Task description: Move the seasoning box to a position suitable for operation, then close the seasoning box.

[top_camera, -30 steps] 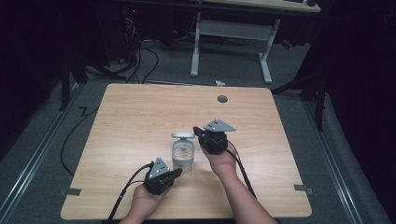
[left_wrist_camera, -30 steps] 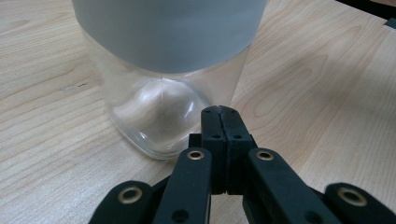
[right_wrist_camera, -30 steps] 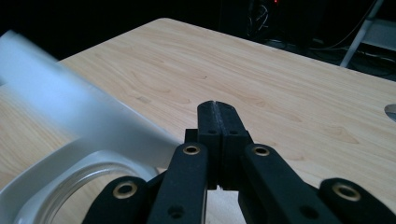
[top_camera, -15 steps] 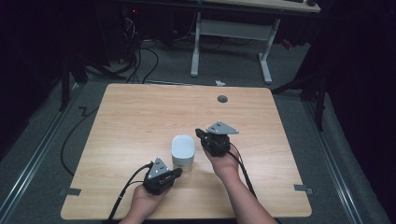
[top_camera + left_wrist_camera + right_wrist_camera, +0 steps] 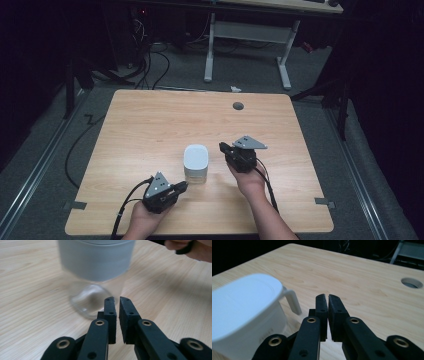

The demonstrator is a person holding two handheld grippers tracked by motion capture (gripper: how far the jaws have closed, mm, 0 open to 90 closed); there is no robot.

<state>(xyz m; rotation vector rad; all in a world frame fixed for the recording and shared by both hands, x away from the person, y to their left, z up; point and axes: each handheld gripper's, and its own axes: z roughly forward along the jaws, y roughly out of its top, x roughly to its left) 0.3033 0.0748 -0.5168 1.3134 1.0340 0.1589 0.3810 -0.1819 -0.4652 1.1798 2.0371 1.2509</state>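
A clear container with a white lid stands upright on the wooden table, near its front middle. My left gripper lies at the container's front left, tips close to its base; the clear base shows blurred just beyond the jaws. The left gripper has just been opening: a narrow gap, nothing in it. My right gripper sits to the right of the container, apart from it. In the right gripper view, the right gripper is shut and empty, with the lidded container at the left.
A round cable hole lies in the table's far right part. Bare tabletop stretches behind and to both sides of the container. A white desk frame and cables stand on the floor beyond the table. The other hand shows at the left gripper view's top right.
The white lid now sits on the container. My right gripper has moved right, away from the lid. My left gripper has drawn back from the container's base, jaws slightly parted.
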